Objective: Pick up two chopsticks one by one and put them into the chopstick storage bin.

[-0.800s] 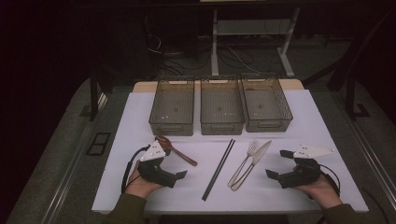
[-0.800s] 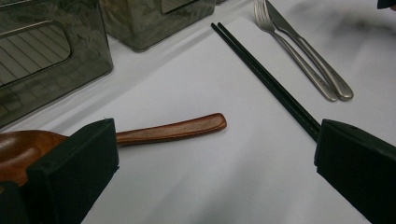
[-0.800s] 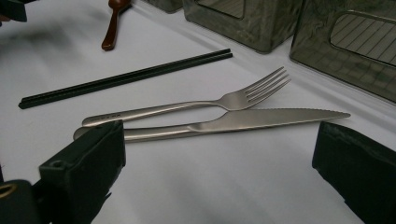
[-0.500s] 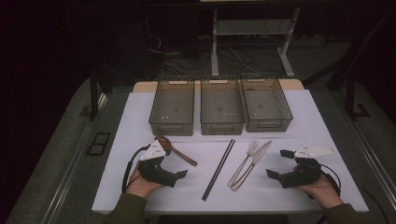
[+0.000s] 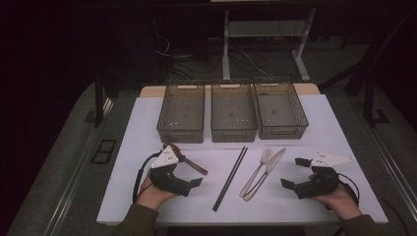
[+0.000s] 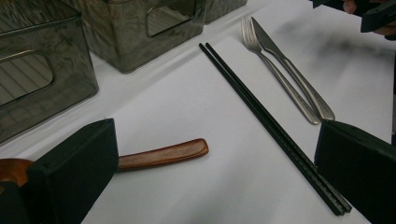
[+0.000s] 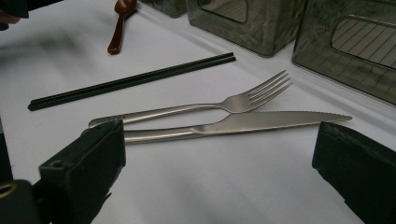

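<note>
The left hand-held gripper [image 5: 189,177] gapes wide and empty; the spoon [image 5: 194,166] lies just beside its far jaw. The right hand-held gripper [image 5: 295,173] is equally open, holding nothing; fork [image 5: 259,166] and knife [image 5: 266,169] lie just left, chopsticks [image 5: 230,178] between, on the counter [image 5: 334,142].

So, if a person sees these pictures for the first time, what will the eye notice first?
Probably the three smoky transparent plastic bins in a row at the far side of the white table. In front of them lie a brown wooden spoon, black chopsticks, and a steel fork beside a steel knife. The open left gripper and right gripper flank them.
</note>
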Demonstrator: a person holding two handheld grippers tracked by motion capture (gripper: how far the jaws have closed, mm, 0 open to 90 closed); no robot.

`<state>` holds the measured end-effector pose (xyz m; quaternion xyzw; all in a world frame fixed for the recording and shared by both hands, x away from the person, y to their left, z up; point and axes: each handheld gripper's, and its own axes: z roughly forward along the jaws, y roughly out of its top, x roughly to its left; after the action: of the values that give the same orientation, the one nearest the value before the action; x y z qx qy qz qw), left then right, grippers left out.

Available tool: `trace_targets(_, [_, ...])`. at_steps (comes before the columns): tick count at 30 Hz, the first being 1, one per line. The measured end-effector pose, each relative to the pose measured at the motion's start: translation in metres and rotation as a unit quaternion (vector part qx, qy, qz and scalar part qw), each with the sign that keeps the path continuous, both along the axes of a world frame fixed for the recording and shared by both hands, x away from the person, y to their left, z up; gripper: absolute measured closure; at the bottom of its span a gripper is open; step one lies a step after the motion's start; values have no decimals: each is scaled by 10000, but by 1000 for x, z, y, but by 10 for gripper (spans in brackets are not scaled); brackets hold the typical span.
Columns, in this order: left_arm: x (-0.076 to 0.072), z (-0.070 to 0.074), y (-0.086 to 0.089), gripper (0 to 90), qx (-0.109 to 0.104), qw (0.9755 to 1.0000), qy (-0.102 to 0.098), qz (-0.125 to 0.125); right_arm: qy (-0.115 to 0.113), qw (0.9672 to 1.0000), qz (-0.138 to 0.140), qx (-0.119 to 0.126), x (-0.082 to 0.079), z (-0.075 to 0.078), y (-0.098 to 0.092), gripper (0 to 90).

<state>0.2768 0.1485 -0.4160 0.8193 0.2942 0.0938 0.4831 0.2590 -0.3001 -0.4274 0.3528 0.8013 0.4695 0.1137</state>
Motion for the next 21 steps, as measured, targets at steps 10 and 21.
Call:
trace_targets(10, [3, 4, -12, 0, -81, 10000, 14, -35, -7, 9999, -54, 96, 1, 1, -3, 22])
trace_targets(21, [2, 4, -24, 0, -62, 10000, 36, 9, 14, 9999, -28, 103, 0, 1, -1, 22])
